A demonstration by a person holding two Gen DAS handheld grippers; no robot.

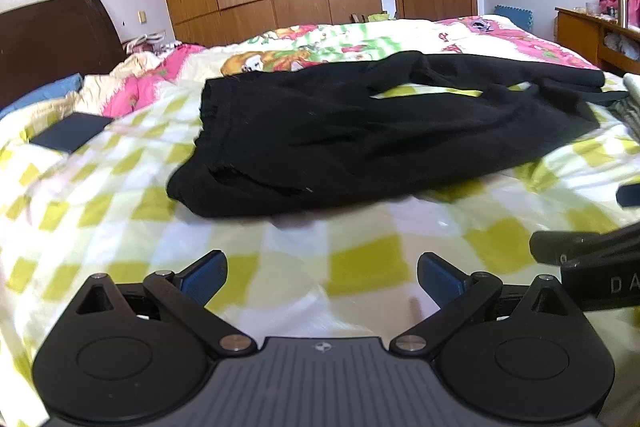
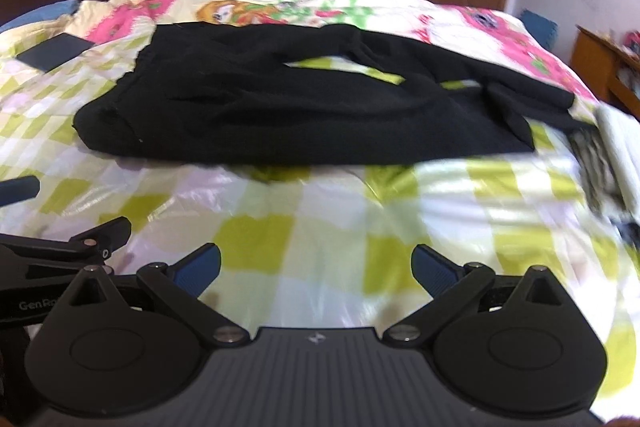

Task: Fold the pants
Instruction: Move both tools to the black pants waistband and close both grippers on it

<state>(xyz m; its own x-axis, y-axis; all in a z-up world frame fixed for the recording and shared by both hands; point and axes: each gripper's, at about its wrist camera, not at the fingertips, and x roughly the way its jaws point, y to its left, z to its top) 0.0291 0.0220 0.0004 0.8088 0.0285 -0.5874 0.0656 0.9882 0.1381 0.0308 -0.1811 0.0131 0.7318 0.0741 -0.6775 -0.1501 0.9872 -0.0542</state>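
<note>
Black pants (image 1: 360, 131) lie across the middle of the checked bedspread (image 1: 120, 211), waistband toward the headboard edge on the left, legs splayed toward the foot edge on the right. The left gripper (image 1: 322, 273) and right gripper (image 2: 316, 265) hover nearer, both spread wide, holding nothing. The blurred striped pile (image 2: 608, 155), possibly folded laundry, could snag the cuffs; uneven legs risk a crooked fold.

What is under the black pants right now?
The black pants lie directly on the green-checked quilt, which shows through the gap between the legs. Whatever else might lie beneath the fabric is covered. Both grippers hover open, short of it.
</note>
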